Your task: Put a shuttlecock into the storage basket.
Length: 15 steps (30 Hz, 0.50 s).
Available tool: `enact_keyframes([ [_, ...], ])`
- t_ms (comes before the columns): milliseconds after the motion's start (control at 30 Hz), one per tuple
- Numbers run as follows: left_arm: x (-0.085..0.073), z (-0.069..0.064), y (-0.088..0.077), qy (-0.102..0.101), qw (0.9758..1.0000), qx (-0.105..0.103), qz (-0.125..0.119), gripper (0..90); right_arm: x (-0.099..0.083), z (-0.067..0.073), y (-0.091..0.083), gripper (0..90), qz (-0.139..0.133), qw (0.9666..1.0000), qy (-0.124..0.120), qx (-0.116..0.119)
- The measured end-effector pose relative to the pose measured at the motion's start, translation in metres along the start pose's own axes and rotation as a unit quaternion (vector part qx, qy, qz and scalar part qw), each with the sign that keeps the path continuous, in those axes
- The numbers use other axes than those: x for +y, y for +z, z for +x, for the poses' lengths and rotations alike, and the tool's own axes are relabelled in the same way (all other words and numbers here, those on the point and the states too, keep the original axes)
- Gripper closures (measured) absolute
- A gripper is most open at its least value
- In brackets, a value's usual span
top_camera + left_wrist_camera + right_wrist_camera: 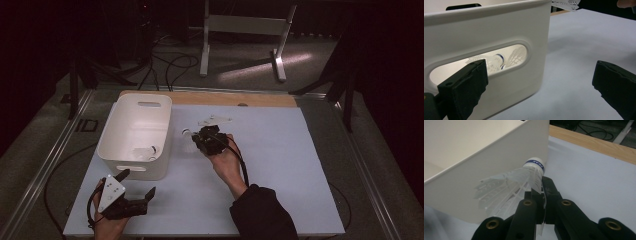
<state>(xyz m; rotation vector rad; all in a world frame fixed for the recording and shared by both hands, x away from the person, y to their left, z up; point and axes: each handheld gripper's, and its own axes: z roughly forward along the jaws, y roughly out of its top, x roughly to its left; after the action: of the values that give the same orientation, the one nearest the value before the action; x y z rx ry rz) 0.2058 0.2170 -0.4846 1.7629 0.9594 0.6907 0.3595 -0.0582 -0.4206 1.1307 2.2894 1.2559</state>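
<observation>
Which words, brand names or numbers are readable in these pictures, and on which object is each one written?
"PEAK", or something close to it: white letters on the blue band around the white cork of the white plastic shuttlecock gripped in the right gripper's jaws; first letter unsure.
Blue band on a shuttlecock inside the white plastic bin: too small to read.
</observation>
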Motion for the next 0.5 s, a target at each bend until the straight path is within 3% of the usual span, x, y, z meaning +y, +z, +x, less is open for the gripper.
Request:
enact_keyframes([
  [500,0.0003,-0.0002,0.0002,0.0,1.0,-0.001,0.001,0.6,0.0058,-0.0018,0.0012,89.6,-0.002,1.0,0.007,0.002],
])
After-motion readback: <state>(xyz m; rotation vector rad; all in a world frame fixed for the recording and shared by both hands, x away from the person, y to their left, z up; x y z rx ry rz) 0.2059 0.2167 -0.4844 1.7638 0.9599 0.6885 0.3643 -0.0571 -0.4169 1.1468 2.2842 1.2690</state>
